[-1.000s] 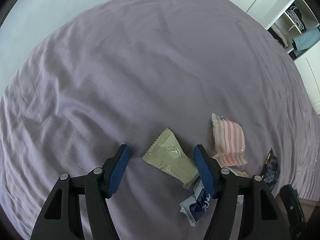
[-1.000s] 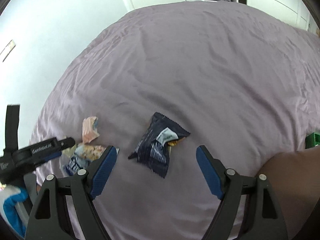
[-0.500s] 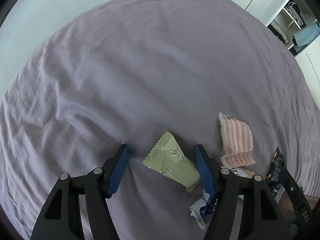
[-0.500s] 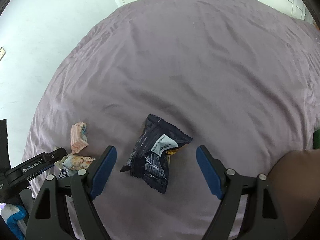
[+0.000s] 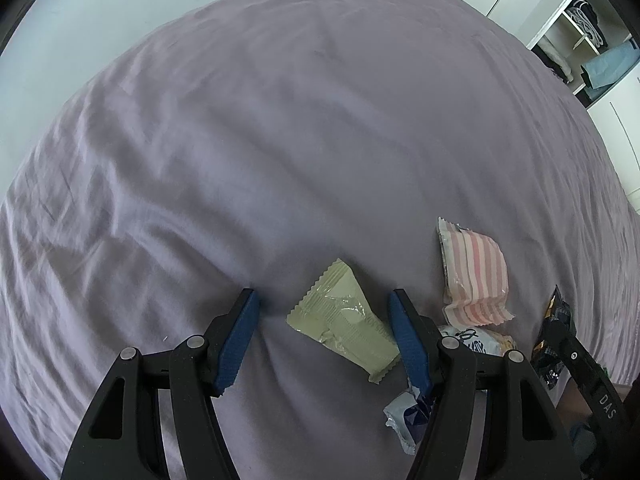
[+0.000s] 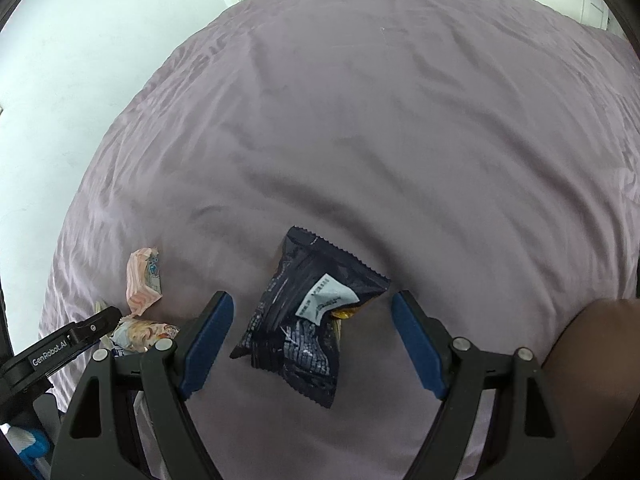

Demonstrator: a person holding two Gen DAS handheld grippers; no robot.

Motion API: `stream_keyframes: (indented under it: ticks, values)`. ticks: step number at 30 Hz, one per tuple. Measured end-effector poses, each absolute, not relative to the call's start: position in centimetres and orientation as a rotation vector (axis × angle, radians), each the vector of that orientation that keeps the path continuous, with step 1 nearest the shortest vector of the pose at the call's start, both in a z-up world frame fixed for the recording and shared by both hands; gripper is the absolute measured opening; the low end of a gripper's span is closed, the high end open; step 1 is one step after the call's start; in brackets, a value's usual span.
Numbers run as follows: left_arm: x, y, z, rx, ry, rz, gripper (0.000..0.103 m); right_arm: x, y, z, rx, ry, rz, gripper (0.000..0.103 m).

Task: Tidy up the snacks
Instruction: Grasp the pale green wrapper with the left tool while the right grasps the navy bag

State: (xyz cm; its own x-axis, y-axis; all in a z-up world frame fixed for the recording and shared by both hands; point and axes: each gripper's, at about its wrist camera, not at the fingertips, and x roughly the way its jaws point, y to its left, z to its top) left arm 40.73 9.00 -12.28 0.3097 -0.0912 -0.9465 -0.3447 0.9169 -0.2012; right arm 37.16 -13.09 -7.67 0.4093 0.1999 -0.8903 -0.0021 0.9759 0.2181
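Note:
Several snack packets lie on a purple bedsheet (image 5: 280, 140). My left gripper (image 5: 323, 300) is open with a pale green packet (image 5: 344, 324) lying between its fingers. A pink-striped packet (image 5: 474, 272) lies to its right, and a white-and-blue packet (image 5: 412, 412) sits under the right finger. My right gripper (image 6: 312, 304) is open around a dark navy packet (image 6: 308, 328) that lies flat on the sheet (image 6: 360, 120). The pink-striped packet (image 6: 142, 280) and a printed packet (image 6: 140, 332) show at the left of the right wrist view, by the left gripper's body (image 6: 60, 352).
A white wall borders the bed on the left in both views. An open wardrobe with clothes (image 5: 592, 52) stands at the far right. A brown surface (image 6: 592, 380) fills the lower right of the right wrist view. The navy packet also shows in the left wrist view (image 5: 556, 332).
Both grippers have dropped lower and closer to the sheet. The green packet now sits more centred between the left fingers, and the navy packet between the right fingers. Both stay open.

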Motion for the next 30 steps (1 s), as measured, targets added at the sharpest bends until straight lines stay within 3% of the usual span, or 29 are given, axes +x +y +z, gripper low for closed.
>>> stream_keyframes:
  ticks: [30]
  values:
    - [34.9, 8.9, -9.0, -0.441, 1.206, -0.001, 0.061, 37.1, -12.9, -8.1, 0.182, 1.147, 0.14, 0.103]
